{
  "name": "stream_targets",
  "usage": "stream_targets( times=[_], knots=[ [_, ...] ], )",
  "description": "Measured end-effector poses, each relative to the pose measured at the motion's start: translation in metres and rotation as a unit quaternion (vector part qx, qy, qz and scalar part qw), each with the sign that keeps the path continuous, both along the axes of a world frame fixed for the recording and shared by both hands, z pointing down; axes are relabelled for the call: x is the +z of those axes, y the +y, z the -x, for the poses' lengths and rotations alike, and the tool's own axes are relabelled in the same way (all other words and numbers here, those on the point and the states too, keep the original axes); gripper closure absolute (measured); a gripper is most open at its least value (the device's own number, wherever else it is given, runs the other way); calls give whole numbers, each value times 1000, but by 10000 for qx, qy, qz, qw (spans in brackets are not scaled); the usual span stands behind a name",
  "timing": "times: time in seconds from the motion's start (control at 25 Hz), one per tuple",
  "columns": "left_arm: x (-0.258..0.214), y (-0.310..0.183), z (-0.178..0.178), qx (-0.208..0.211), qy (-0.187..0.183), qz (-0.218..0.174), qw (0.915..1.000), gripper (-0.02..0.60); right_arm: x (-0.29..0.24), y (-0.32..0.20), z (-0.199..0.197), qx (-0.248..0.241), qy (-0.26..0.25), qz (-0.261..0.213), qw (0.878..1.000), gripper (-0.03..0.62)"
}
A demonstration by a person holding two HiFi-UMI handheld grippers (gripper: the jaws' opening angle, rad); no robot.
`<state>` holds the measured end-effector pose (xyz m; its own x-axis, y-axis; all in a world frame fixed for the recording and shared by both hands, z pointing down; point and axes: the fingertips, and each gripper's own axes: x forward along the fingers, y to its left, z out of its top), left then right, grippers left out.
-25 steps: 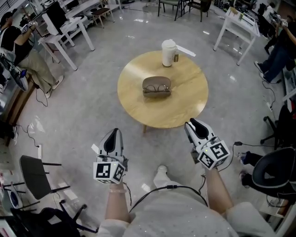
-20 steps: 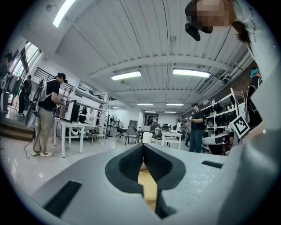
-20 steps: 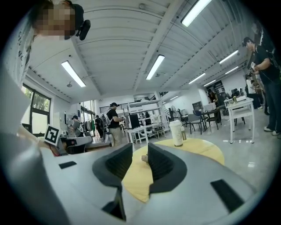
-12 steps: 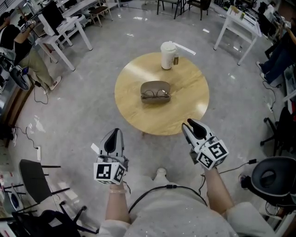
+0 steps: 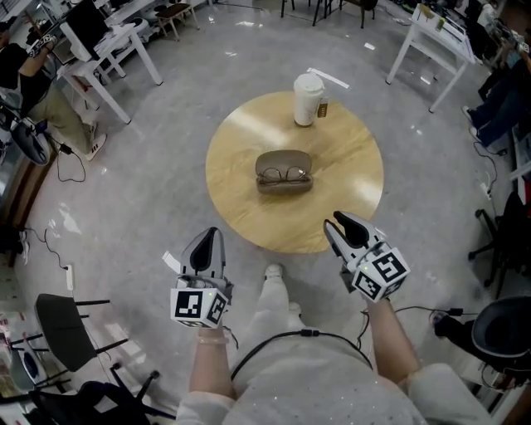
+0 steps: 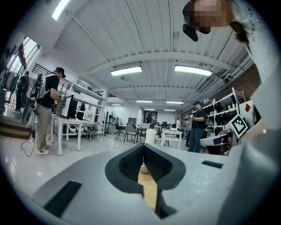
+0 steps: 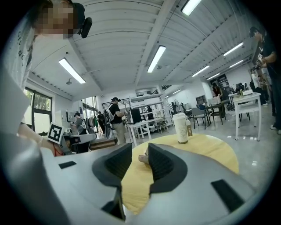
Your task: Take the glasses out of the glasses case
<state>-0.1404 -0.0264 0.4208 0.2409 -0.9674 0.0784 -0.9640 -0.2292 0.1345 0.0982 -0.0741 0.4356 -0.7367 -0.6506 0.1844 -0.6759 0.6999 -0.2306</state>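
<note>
Round wooden table, glasses case centred, white cup behind.

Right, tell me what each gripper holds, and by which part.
Nothing is held. The left gripper is shut, empty; the right gripper has just been opening its fingers, nothing between them. The glasses lie in their case.

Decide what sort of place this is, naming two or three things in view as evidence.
Probably an open-plan lab or workshop: white workbenches carrying monitors, swivel chairs on a polished grey floor, and overhead strip lights.
</note>
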Motion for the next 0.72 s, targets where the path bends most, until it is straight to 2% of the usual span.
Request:
stream_targets(
  times=[0.28,0.72],
  knots=[
    [6,-51,8,298,3,64,9995,577,11,-42,20,-26,140,133,9998,471],
    [26,-123,19,722,8,275,9970,577,36,-90,42,-129,732,312,9967,474]
  ],
)
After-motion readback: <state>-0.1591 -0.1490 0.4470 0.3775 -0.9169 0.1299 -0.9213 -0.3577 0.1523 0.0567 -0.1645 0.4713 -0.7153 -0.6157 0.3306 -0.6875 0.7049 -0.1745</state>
